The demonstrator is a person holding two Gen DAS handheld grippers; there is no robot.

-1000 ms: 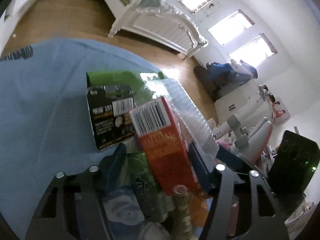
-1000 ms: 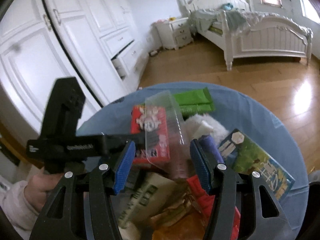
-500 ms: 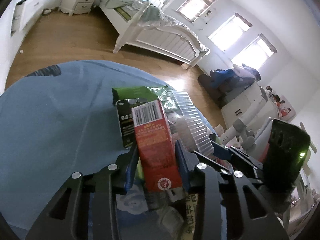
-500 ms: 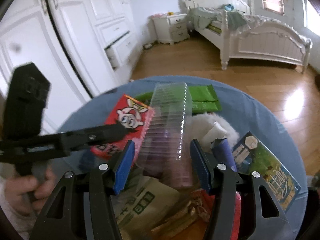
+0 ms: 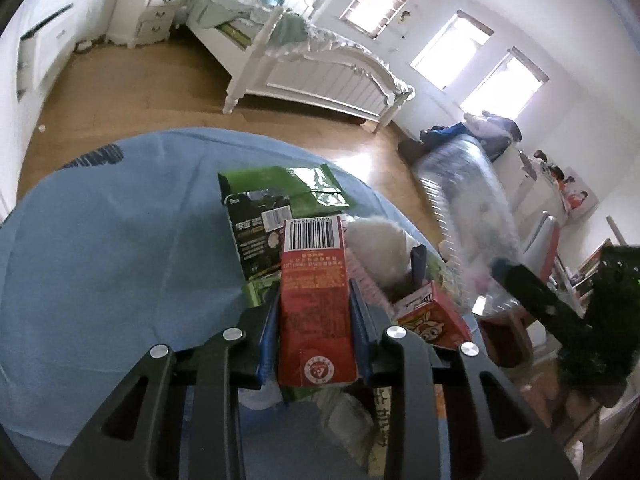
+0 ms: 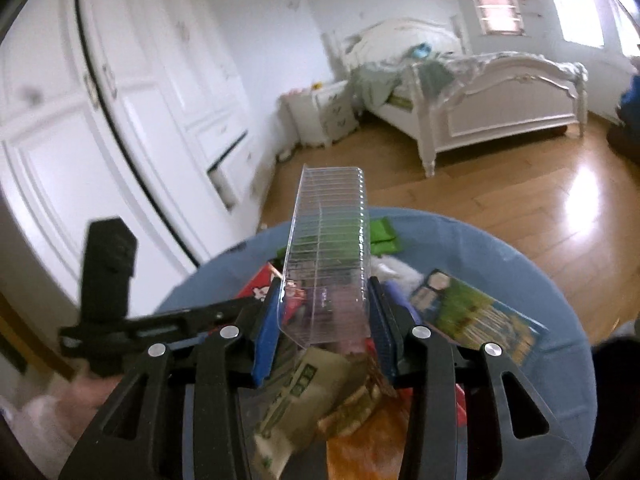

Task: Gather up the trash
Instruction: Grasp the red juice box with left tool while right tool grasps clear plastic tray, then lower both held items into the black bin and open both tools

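My left gripper (image 5: 315,304) is shut on a red carton with a barcode (image 5: 314,300) and holds it upright above the trash pile on the round blue-clothed table (image 5: 100,256). My right gripper (image 6: 324,312) is shut on a clear ribbed plastic tray (image 6: 328,256), lifted above the pile; the tray shows blurred at the right of the left wrist view (image 5: 464,216). Left on the table are a green wrapper (image 5: 288,188), a black-and-green box (image 5: 256,236), a white tissue wad (image 5: 380,248), a red rabbit box (image 5: 432,316) and a green-blue packet (image 6: 476,316).
A white bed (image 5: 316,68) and nightstand (image 5: 152,16) stand beyond the table on the wood floor. White wardrobe doors (image 6: 120,120) are at the left. Paper and orange wrappers (image 6: 312,400) lie under my right gripper. The other gripper's black body (image 6: 108,276) is at the left.
My left gripper has closed on the red carton and raised it upright. My right gripper has closed on the clear tray and lifted it away from the pile.
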